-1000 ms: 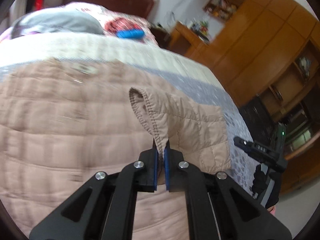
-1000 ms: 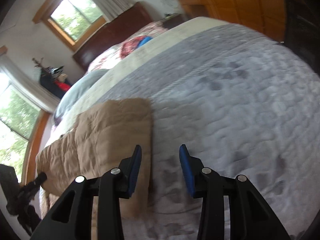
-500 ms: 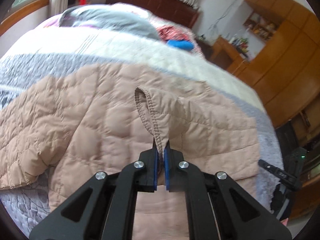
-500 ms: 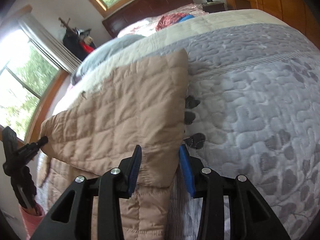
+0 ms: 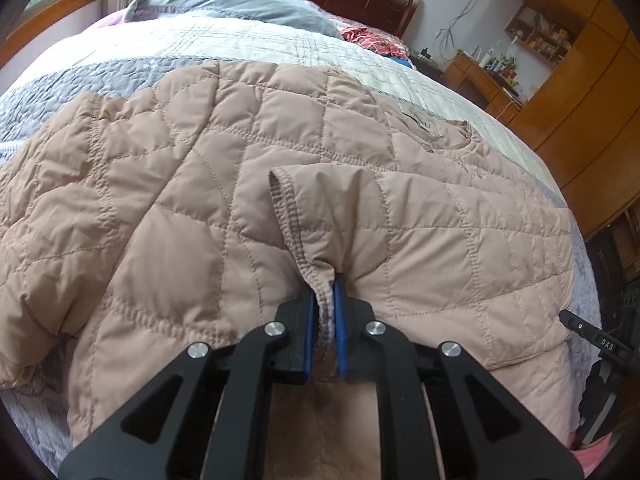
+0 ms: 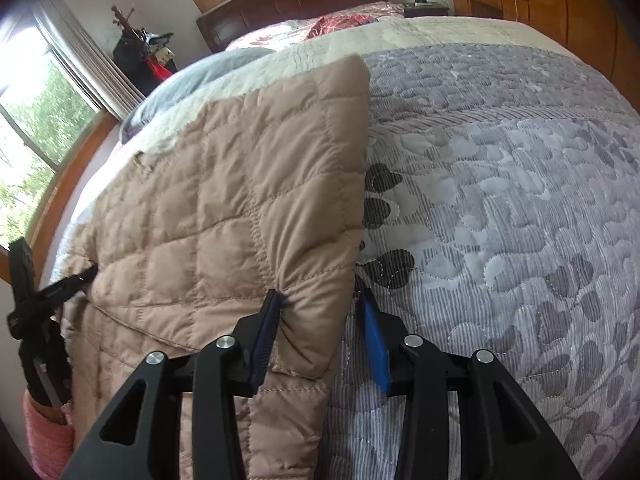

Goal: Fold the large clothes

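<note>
One tan quilted jacket lies on the grey bedspread. The left gripper has its jaws opening, the cuff between them. Only the right view shows the right gripper clamped on the jacket's folded edge.

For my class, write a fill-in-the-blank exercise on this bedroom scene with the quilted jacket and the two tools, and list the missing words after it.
1. The quilted jacket is ____ in colour.
2. The jacket is spread on a ____.
3. The left tool has the stitched ____ of the sleeve between its blue pads.
4. The bedspread beside the right tool is mostly ____.

Missing words: beige; bed; cuff; grey
</note>
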